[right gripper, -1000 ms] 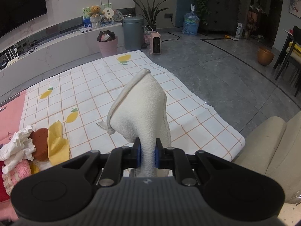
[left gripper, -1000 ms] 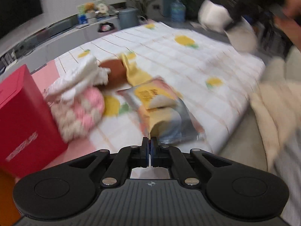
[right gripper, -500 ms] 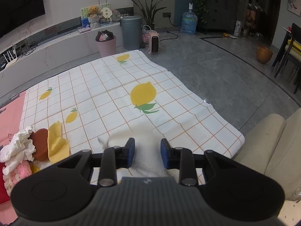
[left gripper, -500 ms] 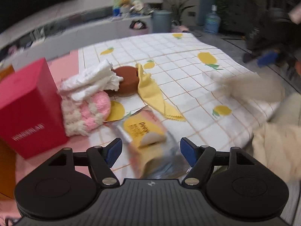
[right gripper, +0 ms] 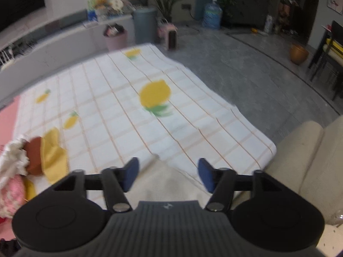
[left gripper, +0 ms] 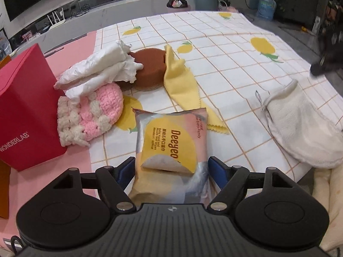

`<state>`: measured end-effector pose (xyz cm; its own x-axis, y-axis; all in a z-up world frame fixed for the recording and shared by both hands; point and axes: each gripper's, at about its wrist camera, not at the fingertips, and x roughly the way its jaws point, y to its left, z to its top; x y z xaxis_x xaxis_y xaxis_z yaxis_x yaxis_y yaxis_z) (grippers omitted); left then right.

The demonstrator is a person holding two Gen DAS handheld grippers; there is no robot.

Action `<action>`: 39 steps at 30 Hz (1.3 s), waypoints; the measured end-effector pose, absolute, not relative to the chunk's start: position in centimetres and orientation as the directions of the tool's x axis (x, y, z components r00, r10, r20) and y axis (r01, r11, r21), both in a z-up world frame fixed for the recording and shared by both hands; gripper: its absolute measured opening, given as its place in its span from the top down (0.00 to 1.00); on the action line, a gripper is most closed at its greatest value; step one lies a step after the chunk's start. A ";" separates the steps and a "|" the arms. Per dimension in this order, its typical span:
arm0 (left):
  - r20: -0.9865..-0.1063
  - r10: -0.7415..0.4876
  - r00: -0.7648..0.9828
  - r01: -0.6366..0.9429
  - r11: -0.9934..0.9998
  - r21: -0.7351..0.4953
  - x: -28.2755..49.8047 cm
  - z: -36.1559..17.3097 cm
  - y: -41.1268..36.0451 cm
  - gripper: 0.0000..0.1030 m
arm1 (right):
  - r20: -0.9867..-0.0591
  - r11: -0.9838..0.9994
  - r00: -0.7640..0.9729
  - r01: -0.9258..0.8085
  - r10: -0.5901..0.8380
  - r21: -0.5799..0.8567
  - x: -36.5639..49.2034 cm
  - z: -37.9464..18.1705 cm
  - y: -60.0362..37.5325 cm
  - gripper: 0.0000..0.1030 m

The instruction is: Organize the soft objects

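Observation:
My left gripper is open, its jaws either side of a Deeyeo wet-wipes pack lying on the lemon-print cloth. Behind it lie a yellow cloth, a brown sponge, a white crumpled cloth and a pink knitted hat. A cream mitt lies at the right edge of the cloth. My right gripper is open and empty above that mitt, which shows blurred between the jaws.
A red WONDERLAB box stands at the left on a pink mat. A beige sofa borders the table's right side. The far lemon-print cloth is bare. Bins and a water jug stand on the floor beyond.
My right gripper opened, dropped the cream mitt on the cloth and drew back. My left gripper opened and moved down around the wipes pack.

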<state>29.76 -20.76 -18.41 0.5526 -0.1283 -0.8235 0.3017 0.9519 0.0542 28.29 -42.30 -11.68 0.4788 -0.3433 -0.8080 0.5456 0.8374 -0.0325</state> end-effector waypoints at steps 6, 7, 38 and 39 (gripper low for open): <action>-0.836 -0.152 0.527 0.312 0.950 0.024 30.0 -18.2 -20.1 0.14 | -0.825 0.873 0.368 0.403 -0.429 -0.274 31.2 -15.5 -40.6 0.03; -0.837 -0.155 0.525 0.318 0.948 0.024 30.0 -18.2 -20.1 0.14 | -0.828 0.885 0.369 0.368 -0.421 -0.286 31.4 -15.9 -40.3 0.03; -0.834 -0.291 0.469 0.380 0.919 -0.108 29.6 -17.1 -19.3 0.22 | -0.890 0.947 0.437 0.320 -0.131 0.017 31.7 -17.6 -41.5 0.74; -0.833 -0.293 0.468 0.388 0.916 -0.104 29.5 -17.0 -19.3 0.25 | -0.889 0.944 0.441 0.329 -0.121 0.035 31.7 -17.5 -41.6 0.80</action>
